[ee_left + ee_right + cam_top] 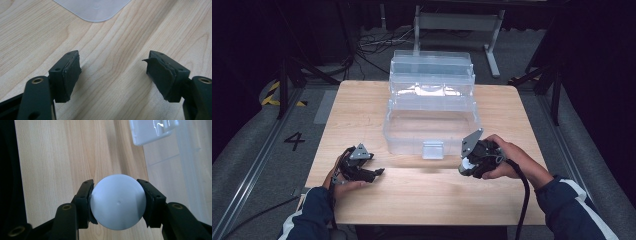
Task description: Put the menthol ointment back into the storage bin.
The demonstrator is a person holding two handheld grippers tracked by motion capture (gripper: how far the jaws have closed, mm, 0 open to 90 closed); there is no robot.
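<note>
**Carrying a white ball toward the open clear box**

Gripping a white ball [118, 202] between its two pads, the right gripper [471, 163] hangs above the table [362, 115] at the near right corner of the clear box [431, 107]. In the right gripper view the jaws press the ball on opposite sides at about its widest part, a hold that suits a smooth round thing, since a grip off the middle would likely let it squirt out. The box's front latch [152, 131] shows just beyond the ball, so the ball is near the box but not yet over its bottom tray.

The box stands at the far middle of the table with its tiers fanned back and open, which leaves the lowest tray free to take something from above and from the near side.

The left gripper [371, 172] rests low on the near left of the table, well apart from the ball. Its jaws stand open with nothing between them; bare wood shows in the gap, and a rounded corner of the box [92, 10] lies just beyond. Probably it is parked there to keep out of the right hand's path, while staying close enough to steady the box if it shifts.

My guess is the ball is headed for the lowest tray.
</note>
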